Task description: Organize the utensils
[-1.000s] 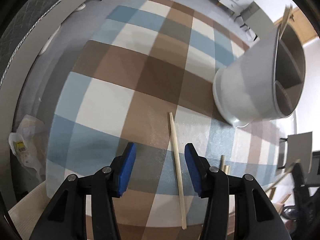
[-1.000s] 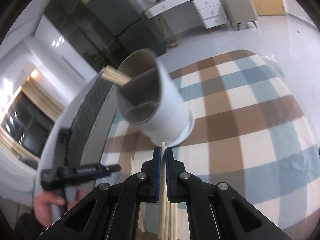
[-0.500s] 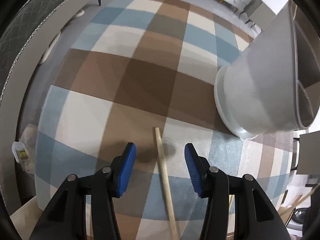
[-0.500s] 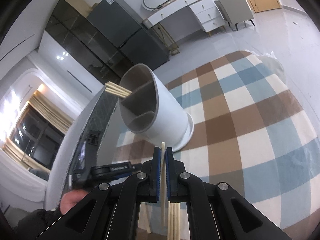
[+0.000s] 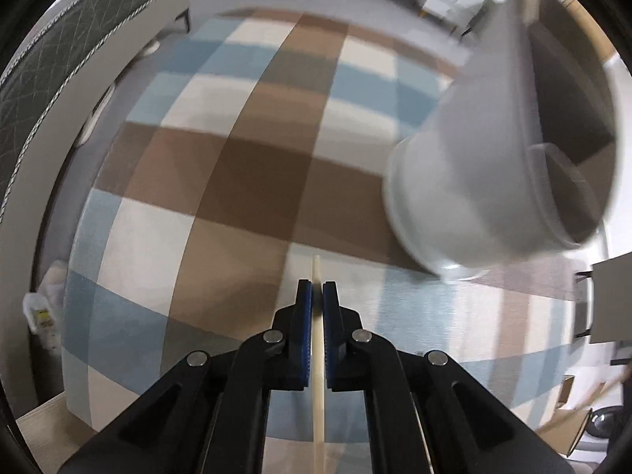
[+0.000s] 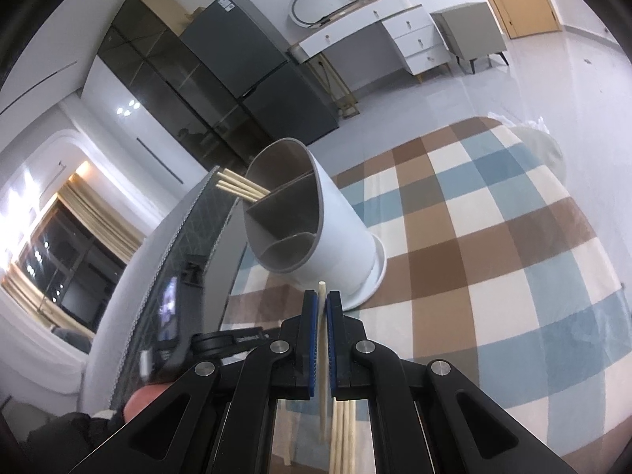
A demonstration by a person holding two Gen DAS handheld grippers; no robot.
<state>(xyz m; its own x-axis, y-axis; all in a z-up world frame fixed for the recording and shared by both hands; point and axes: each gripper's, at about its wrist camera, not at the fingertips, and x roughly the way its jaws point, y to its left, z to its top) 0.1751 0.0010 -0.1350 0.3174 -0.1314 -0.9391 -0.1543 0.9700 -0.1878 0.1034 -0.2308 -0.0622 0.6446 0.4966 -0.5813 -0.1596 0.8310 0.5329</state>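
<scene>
My left gripper [image 5: 316,290] is shut on a pale wooden chopstick [image 5: 316,274], its tip just past the blue pads. The white divided utensil holder [image 5: 474,181] stands up and to the right, blurred. My right gripper [image 6: 322,300] is shut on another chopstick [image 6: 322,290], held just in front of the holder's [image 6: 339,229] base. Several chopsticks [image 6: 237,187] stick out of the holder's far compartment. More chopsticks [image 6: 341,434] lie below the right gripper.
A blue, brown and white checked cloth [image 5: 221,181] covers the table [image 6: 493,245]. The person's left hand and gripper handle [image 6: 189,347] show at lower left in the right wrist view. A quilted grey chair back [image 5: 59,47] stands at left.
My left gripper has shut on the chopstick that lay between its open fingers. The holder looms closer and blurred in the left view. My right gripper, still shut on its chopstick, has risen slightly.
</scene>
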